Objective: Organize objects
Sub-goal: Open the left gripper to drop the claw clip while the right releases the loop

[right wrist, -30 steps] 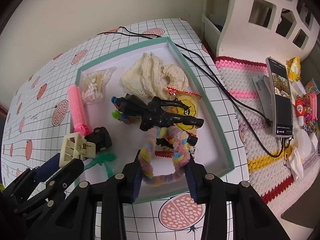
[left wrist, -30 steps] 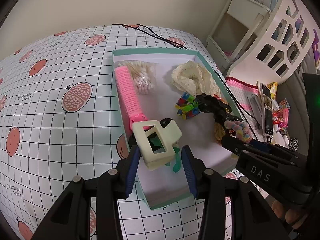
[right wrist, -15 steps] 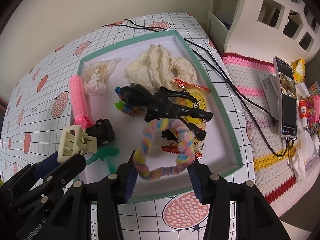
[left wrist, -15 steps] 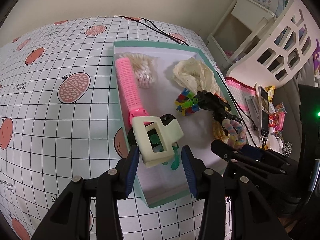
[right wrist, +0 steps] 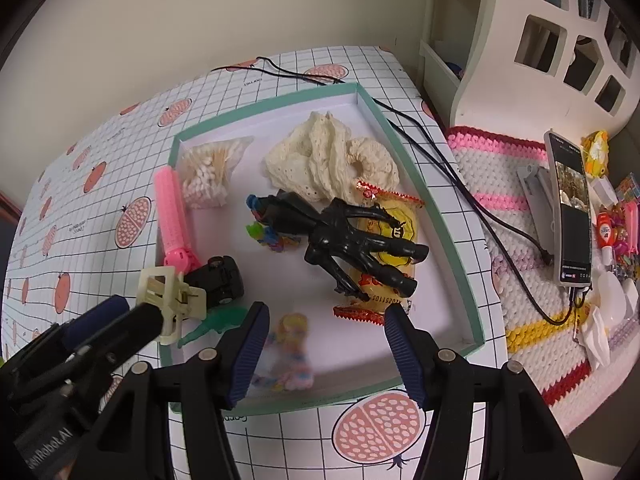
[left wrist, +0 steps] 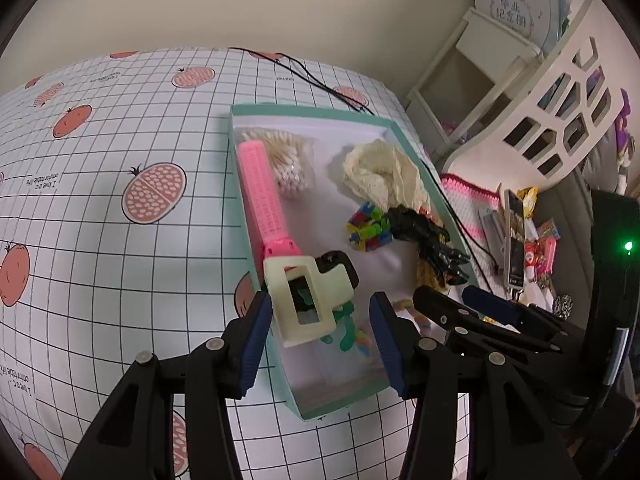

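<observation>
Left claw (left wrist: 320, 322) apart, cream hair clip (left wrist: 306, 298) leaning on its left finger, frame centre. Right claw (right wrist: 324, 334) apart above blurred pastel braided loop (right wrist: 290, 350), lower centre, in teal box (right wrist: 460, 276).

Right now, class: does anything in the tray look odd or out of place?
The pastel braided loop at the near end of the tray, under the open jaws of the right gripper, is smeared while everything around it is sharp. It is probably falling.

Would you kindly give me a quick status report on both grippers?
Left gripper open, cream hair claw between its fingers. Right gripper open, pastel scrunchie blurred below it inside the tray. Nothing blocking.
</observation>
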Tool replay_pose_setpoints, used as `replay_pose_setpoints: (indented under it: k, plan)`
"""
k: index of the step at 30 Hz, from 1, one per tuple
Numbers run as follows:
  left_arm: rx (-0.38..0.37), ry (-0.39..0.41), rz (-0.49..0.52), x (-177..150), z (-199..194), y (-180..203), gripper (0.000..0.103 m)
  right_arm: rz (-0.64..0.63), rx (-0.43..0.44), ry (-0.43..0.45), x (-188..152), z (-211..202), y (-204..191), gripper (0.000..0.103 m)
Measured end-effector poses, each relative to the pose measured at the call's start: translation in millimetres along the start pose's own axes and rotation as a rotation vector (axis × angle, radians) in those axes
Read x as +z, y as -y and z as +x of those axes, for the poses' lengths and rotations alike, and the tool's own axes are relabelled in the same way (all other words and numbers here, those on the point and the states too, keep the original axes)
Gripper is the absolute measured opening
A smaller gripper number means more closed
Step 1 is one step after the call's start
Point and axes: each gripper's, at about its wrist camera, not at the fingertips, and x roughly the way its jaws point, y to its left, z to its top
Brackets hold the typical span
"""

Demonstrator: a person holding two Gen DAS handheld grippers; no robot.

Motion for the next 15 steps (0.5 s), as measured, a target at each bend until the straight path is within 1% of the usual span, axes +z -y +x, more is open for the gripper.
replay_pose_setpoints:
  k: [6, 9, 11, 15]
  plan:
    - [-0.009, 0.038, -0.017, 4, -10, -6, 0.053, -0.003, 0.002, 0.010, 0, -1, -2, 0.064]
    - [0.006, 0.058, -0.043, 7, -15, -14, 0.054, -0.015, 0.003, 0.017, 0, -2, -5, 0.064]
    - [0.025, 0.068, -0.065, 8, -18, -20, 0.062, -0.027, 0.003, 0.023, 0, -3, -9, 0.064]
    - [0.065, 0.088, -0.089, 10, -23, -32, 0.064, -0.067, 0.003, 0.039, -1, -5, -18, 0.074]
